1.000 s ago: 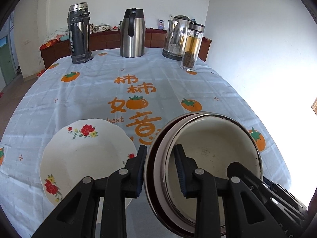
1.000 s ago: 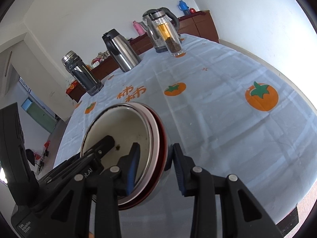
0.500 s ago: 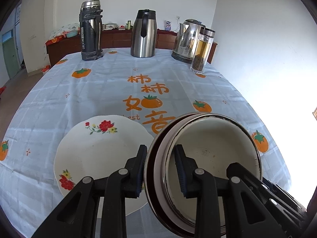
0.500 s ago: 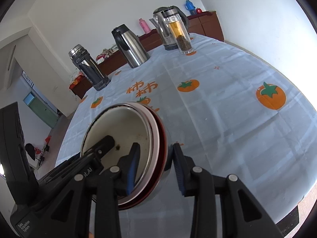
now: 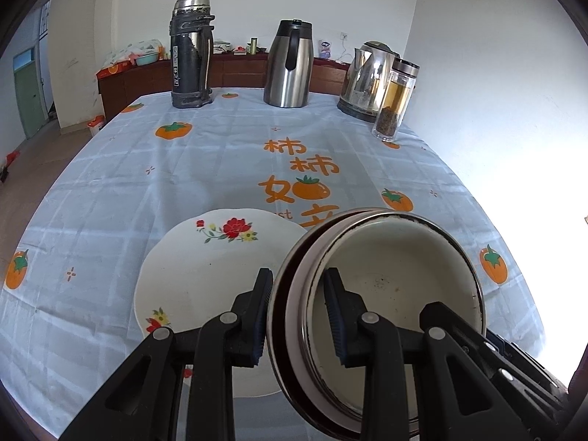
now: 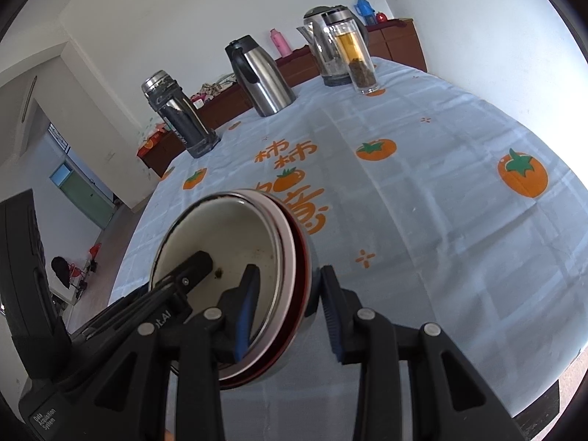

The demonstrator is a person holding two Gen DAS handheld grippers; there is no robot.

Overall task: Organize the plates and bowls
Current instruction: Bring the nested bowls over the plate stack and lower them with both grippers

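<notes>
- Two grippers on one load: left gripper (image 5: 297, 312) and right gripper (image 6: 288, 307) each pinch the rim of the nested bowls (image 5: 386, 294), one finger inside the inner bowl, one outside the outer shell. Both sets of jaws are narrowed down onto the rim wall, not fully closed.
- Bowls look lifted and tilted over the near-right part of the tabletop, close to the near edge. Can't tell whether the base touches the tablecloth (image 5: 220, 169).
- Risk 1: the stack looks like two or three loose shells (cream inner, pale and dark red outer). If the tilt grows, I'd expect the inner one to slide out.
- Risk 2: thin-rim pinch on smooth enamel. If the two hands pull apart or twist unevenly, I'd expect the rim to slip from one pair of pads.
- Risk 3: flowered plate (image 5: 220, 275) lies just left of the bowls, near the near edge. A low leftward swing probably clips its rim or shoves it off.
- Around: black flask (image 5: 191, 55), steel carafe (image 5: 288, 64), kettle (image 5: 367, 77) and tea bottle (image 5: 395, 99) line the far edge, well apart from the work.
- Middle of the tabletop has nothing standing on it, so no obstruction there.
</notes>
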